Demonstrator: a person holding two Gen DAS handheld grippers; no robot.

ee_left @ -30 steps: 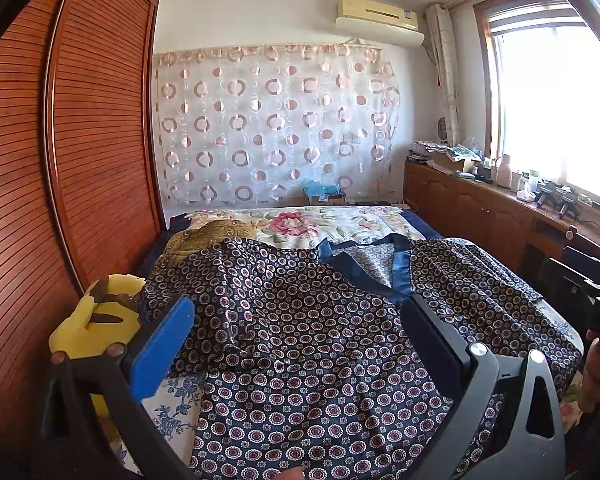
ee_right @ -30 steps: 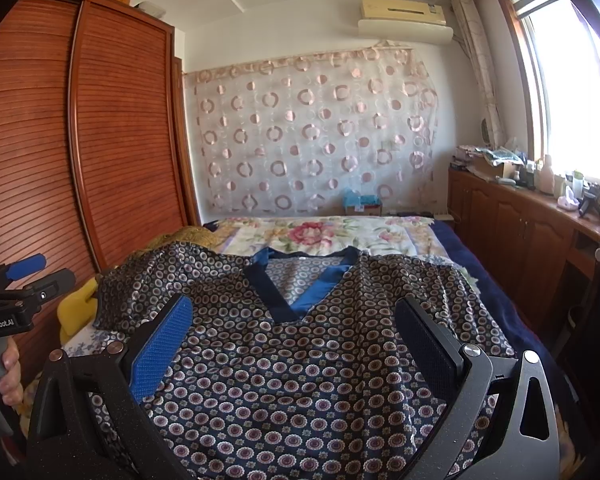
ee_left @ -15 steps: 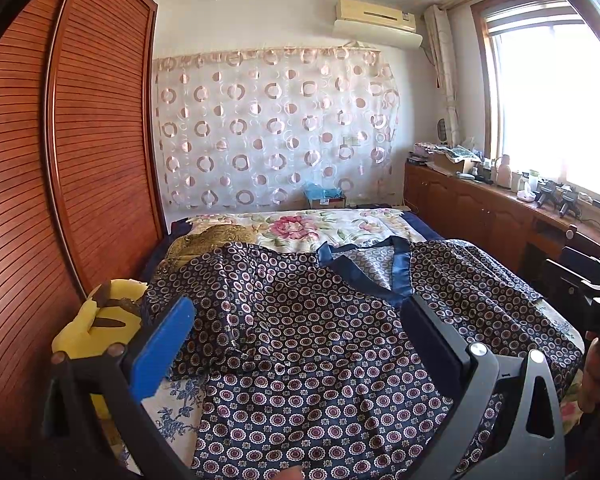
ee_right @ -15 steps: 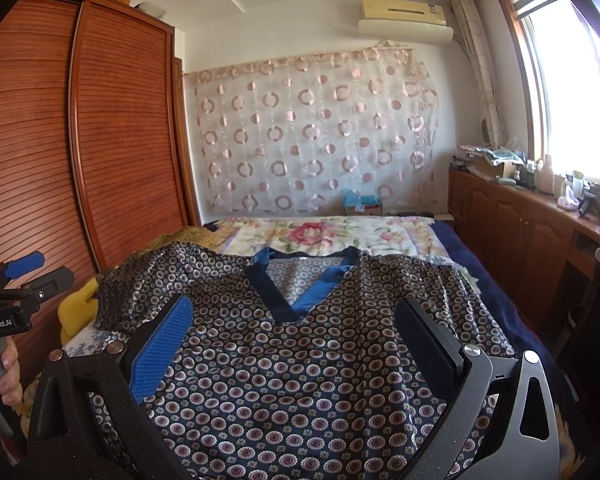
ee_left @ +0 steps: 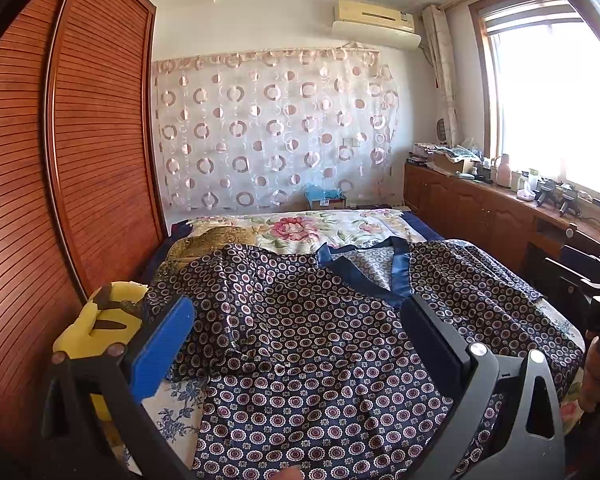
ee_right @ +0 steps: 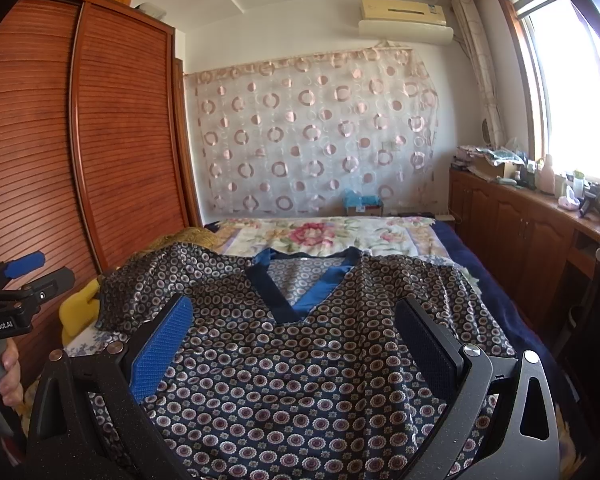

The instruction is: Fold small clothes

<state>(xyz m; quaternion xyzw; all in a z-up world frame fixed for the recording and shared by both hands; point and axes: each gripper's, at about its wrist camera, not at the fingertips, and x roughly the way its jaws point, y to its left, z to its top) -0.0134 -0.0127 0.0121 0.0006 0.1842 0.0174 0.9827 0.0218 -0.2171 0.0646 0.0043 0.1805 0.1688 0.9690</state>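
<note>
Room: bedroom, slatted wooden wardrobe (ee_right: 80,140) along one side, sheer curtain (ee_right: 312,136) with ring pattern on far wall, air conditioner (ee_right: 404,18) above it, bright window (ee_left: 560,108) over a long wooden worktop (ee_right: 512,208) crowded with small bottles and clutter.
Bed: floral bedspread (ee_right: 328,236), covered over most of its near part by the garment.
Garment: dark blue top (ee_right: 300,360) printed with small round medallions, spread flat on the bed, blue-trimmed V neckline (ee_right: 296,296) pointing toward the cameras; one sleeve (ee_left: 204,280) lying rumpled toward the wardrobe side.
Yellow plush toy (ee_left: 96,320): at bed edge by the wardrobe, just beside that sleeve.
Right gripper (ee_right: 296,344): above the chest of the top; fingers spread wide, blue pad (ee_right: 160,352) on one, dark pad on the other, nothing between them.
Left gripper (ee_left: 296,340): over the sleeve-side half of the top; fingers likewise spread wide, holding nothing.
Writing: "GenRobot.AI" on the left gripper's body, seen at the edge of the right wrist view, person's hand (ee_right: 4,376) wrapped round its handle; partial letters on the other gripper's body unreadable.
Small box (ee_left: 326,196): blue, at the foot of the curtain; label too small to read.
</note>
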